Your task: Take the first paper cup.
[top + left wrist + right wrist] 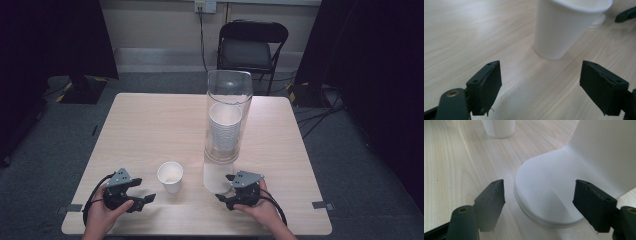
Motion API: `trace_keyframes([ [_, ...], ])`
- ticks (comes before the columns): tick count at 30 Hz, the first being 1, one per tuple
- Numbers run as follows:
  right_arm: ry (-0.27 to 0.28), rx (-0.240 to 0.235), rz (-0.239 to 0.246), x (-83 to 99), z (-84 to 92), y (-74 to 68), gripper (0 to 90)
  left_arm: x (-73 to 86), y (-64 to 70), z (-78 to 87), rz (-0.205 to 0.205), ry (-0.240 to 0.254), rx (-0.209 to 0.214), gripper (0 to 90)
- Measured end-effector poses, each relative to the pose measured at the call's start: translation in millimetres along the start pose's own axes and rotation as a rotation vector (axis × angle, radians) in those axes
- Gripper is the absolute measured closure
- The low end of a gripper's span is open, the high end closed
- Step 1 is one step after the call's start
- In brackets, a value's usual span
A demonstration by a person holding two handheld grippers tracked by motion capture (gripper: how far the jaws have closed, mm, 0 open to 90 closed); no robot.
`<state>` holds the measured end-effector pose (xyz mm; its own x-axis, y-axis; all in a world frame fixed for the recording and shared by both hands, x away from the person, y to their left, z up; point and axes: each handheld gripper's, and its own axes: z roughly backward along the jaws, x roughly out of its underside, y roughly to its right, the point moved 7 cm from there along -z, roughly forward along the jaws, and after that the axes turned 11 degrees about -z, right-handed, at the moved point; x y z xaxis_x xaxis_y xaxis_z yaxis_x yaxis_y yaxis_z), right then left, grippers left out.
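Observation:
A single white paper cup [170, 176] stands upright near the table's front, left of a tall clear cup dispenser [227, 117] holding a stack of white cups [224, 131] on a white base [544, 195]. My left gripper [143, 194] rests open at the front left, a short way from the cup [564, 27], nothing between its jaws [540, 86]. My right gripper [224, 189] sits open at the front right, its jaws facing the dispenser's base, nothing held [539, 195]. The lone cup's bottom [499, 128] shows at the top of the right gripper view.
The light wooden table [150, 125] has bare room on its left and back. A black folding chair [252, 47] stands behind the table, and dark curtains hang at both sides. The other gripper's jaw tip [625, 14] peeks in at the upper right of the left gripper view.

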<state>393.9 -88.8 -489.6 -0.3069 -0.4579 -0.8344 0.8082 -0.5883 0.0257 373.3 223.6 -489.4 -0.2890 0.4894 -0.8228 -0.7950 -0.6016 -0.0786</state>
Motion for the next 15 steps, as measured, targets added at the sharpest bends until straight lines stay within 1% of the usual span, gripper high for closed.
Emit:
trace_keyframes([
  [1, -0.001, 0.004, -0.003, 0.0, 0.1, 0.8, 24.8, 4.3, 0.2, -2.5, -0.038, -0.024, 0.007, 17.6],
  [2, 0.001, 0.015, -0.008, -0.4, 0.8, 2.7, 24.8, 7.2, 0.3, -4.0, -0.067, -0.039, 0.015, 17.1],
  [3, 0.002, 0.025, -0.017, -0.9, 1.8, 4.5, 24.7, 9.5, 1.5, -6.2, -0.073, -0.04, 0.029, 17.0],
  [4, 0.002, 0.033, -0.02, -1.6, 2.9, 6.2, 24.5, 11.9, 1.8, -7.4, -0.075, -0.05, 0.035, 16.8],
  [5, 0.002, 0.033, -0.02, -1.6, 2.9, 6.2, 24.5, 11.9, 1.8, -7.4, -0.075, -0.05, 0.035, 16.7],
  [6, 0.011, 0.039, -0.026, -3.0, 4.7, 9.0, 24.5, 18.2, 2.1, -11.8, -0.067, -0.066, 0.045, 16.7],
  [8, 0.013, 0.044, -0.029, -3.1, 5.2, 11.1, 24.5, 20.1, 1.9, -12.5, -0.062, -0.072, 0.042, 16.7],
  [9, 0.012, 0.042, -0.031, -3.1, 5.2, 11.3, 24.5, 20.7, 1.5, -12.4, -0.064, -0.061, 0.038, 16.6],
  [10, 0.012, 0.042, -0.031, -3.1, 5.2, 11.3, 24.5, 20.7, 1.5, -12.4, -0.064, -0.061, 0.038, 16.8],
  [11, 0.011, 0.04, -0.029, -3.8, 4.3, 10.9, 24.5, 21.1, 1.3, -11.8, -0.054, -0.057, 0.036, 16.7],
  [12, 0.012, 0.04, -0.025, -4.7, 3.5, 11.1, 24.5, 21.9, 0.6, -10.6, -0.058, -0.061, 0.028, 16.7],
  [15, 0.012, 0.039, -0.023, -6.9, 2.7, 10.6, 24.5, 23.2, 0.8, -9.7, -0.059, -0.054, 0.027, 16.5],
])
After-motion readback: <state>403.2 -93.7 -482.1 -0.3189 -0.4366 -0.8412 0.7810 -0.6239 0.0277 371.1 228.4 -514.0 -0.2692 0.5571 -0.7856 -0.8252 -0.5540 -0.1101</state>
